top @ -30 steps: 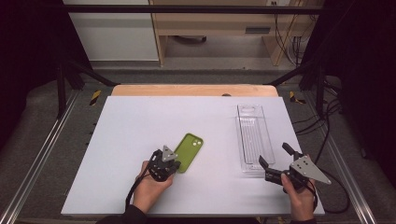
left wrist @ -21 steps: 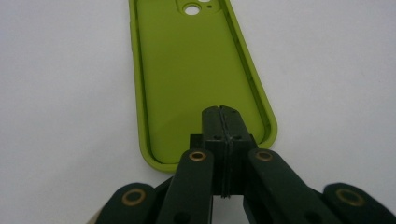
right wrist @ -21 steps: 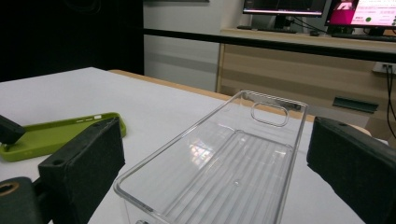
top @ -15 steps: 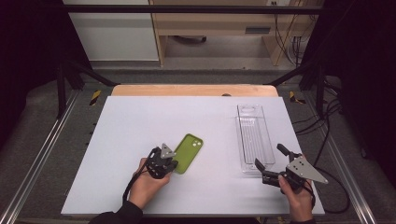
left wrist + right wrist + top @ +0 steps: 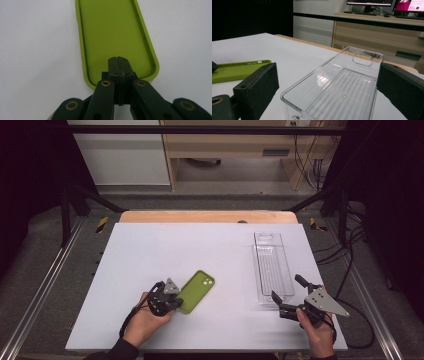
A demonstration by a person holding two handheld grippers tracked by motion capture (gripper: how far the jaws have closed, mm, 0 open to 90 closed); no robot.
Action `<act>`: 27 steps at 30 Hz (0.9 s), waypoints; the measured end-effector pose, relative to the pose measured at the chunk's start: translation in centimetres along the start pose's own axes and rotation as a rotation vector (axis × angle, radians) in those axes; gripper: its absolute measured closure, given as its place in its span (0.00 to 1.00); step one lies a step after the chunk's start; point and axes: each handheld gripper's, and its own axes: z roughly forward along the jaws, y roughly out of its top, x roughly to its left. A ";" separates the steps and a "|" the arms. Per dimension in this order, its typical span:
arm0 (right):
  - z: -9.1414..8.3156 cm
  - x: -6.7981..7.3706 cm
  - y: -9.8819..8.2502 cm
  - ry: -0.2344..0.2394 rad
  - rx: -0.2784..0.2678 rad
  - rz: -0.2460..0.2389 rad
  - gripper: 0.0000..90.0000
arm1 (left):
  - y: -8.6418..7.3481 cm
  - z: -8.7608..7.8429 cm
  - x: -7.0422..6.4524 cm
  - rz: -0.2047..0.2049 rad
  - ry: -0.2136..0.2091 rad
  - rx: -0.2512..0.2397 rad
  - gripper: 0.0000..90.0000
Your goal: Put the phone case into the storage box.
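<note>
Left gripper (image 5: pixel 119 65) clenched, tips over near end of green phone case (image 5: pixel 197 291). Right gripper (image 5: pixel 290 295) spread at clear tray's (image 5: pixel 272 266) near edge. Bare table (image 5: pixel 165 250) beyond.

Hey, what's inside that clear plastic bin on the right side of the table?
Nothing shows inside the clear bin: its ribbed floor is bare in the right gripper view. The near end sits below that picture's edge, so that bit cannot be checked there.

white table (image 5: pixel 150 250) – wooden cabinet (image 5: pixel 225 165) | monitors (image 5: pixel 372 3) – cables (image 5: pixel 315 165)
</note>
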 end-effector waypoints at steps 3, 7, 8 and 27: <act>0.0 0.1 0.0 0.001 0.003 -0.003 0.05 | -0.6 -0.4 0.1 0.001 -0.006 0.001 1.00; 0.1 0.1 0.0 0.001 0.005 -0.004 0.05 | -1.3 -1.1 0.1 0.012 -0.015 0.014 1.00; 0.1 0.2 0.0 0.001 0.005 -0.004 0.05 | -1.6 -1.4 0.2 0.020 -0.017 0.025 1.00; 0.2 0.3 -0.1 0.013 0.013 -0.003 0.05 | -3.2 -2.8 0.3 0.034 -0.031 0.038 1.00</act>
